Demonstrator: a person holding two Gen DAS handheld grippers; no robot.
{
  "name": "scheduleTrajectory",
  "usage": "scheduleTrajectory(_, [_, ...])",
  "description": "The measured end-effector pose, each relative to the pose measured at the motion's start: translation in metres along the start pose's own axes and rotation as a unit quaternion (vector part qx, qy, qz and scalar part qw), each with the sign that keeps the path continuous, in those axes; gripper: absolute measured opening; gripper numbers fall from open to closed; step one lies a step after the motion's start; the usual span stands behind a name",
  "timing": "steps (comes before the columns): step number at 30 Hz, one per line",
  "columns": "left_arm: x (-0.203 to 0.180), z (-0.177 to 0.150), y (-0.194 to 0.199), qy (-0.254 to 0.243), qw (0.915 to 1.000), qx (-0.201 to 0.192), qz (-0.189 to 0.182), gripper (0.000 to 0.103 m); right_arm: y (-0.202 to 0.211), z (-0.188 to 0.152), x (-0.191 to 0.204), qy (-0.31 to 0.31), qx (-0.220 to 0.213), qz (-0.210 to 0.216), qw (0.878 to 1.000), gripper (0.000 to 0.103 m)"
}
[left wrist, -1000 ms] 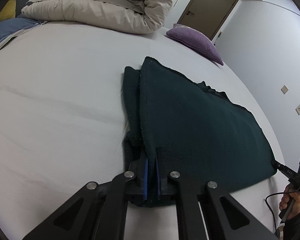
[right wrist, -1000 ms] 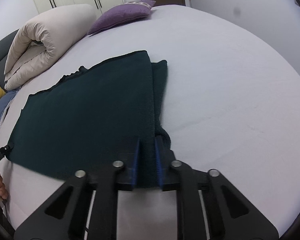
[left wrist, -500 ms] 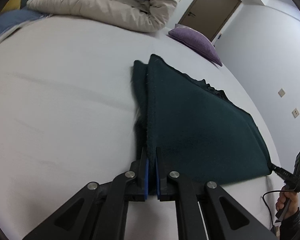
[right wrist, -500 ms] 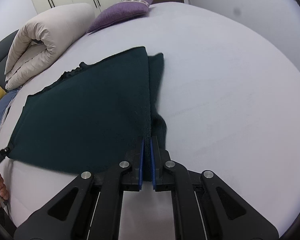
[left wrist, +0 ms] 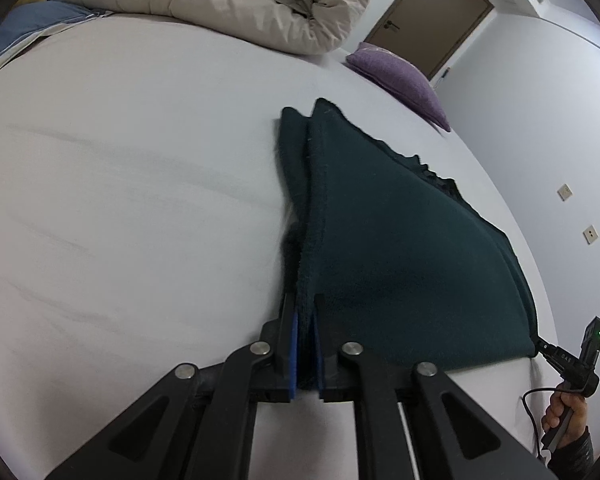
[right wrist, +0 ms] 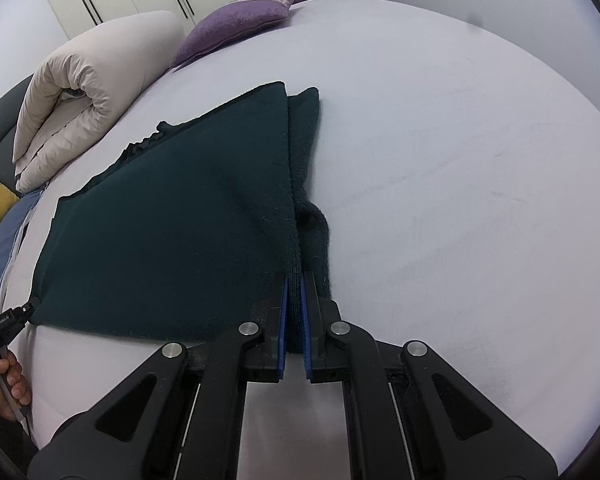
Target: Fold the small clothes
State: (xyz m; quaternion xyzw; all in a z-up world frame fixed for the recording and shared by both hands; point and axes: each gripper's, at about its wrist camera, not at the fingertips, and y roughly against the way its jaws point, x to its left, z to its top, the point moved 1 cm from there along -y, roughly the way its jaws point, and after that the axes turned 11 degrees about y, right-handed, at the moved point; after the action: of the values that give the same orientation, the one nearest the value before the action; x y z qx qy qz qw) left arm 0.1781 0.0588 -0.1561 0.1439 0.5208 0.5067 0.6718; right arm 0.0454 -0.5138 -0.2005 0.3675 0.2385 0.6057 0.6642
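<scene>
Since a second ago both hand-held grippers (left wrist: 305,320) (right wrist: 294,292) pulled the green cloth (left wrist: 400,248) nearer, each pinching a corner; uneven tension could skew the fold.

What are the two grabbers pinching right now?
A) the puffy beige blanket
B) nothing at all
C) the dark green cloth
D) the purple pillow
C: the left gripper and the right gripper each have their blue pads closed on a near corner of the dark green cloth, while the purple pillow and the rolled beige duvet lie untouched farther back on the bed.
</scene>
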Motion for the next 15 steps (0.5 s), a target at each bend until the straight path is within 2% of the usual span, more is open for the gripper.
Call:
scheduleTrajectory(2, [-0.001, 0.001, 0.002, 0.003, 1.0, 0.002, 0.0, 0.014, -0.002, 0.001, -0.003, -0.005, 0.01, 0.009, 1.0, 0.006])
scheduleTrajectory(3, [-0.002, 0.001, 0.008, 0.004, 1.0, -0.003, 0.007, 0.026, -0.001, 0.002, -0.003, -0.006, 0.016, 0.011, 1.0, 0.007])
scheduleTrajectory(4, [-0.004, 0.002, 0.013, 0.004, 0.9998, -0.012, 0.016, 0.031, 0.003, 0.003, -0.002, -0.003, 0.02, 0.009, 1.0, 0.008])
scheduleTrajectory(5, [-0.005, 0.003, 0.019, 0.002, 0.9993, -0.025, 0.027, 0.036, 0.009, 0.004, -0.001, 0.001, 0.019, -0.006, 1.0, 0.016])
scheduleTrajectory(6, [-0.007, 0.005, 0.03, 0.001, 0.9983, -0.043, 0.039, 0.036, 0.018, 0.004, 0.0, 0.003, 0.014, -0.022, 1.0, 0.024])
scheduleTrajectory(7, [-0.009, 0.007, 0.038, 0.001, 0.9976, -0.056, 0.041, 0.036, 0.029, 0.006, 0.003, 0.005, 0.002, -0.033, 0.999, 0.025])
scheduleTrajectory(9, [-0.02, 0.012, 0.049, -0.008, 0.9966, -0.073, 0.037, 0.036, 0.043, 0.012, 0.01, 0.008, -0.02, -0.022, 1.0, 0.025])
scheduleTrajectory(12, [-0.059, 0.013, 0.046, -0.054, 0.9953, -0.076, 0.026, 0.036, 0.048, 0.033, 0.041, 0.017, -0.041, 0.034, 0.998, 0.025])
scheduleTrajectory(15, [-0.095, 0.009, 0.024, -0.083, 0.9943, -0.066, 0.009, 0.039, 0.02, 0.052, 0.086, 0.015, -0.027, 0.154, 0.988, 0.025])
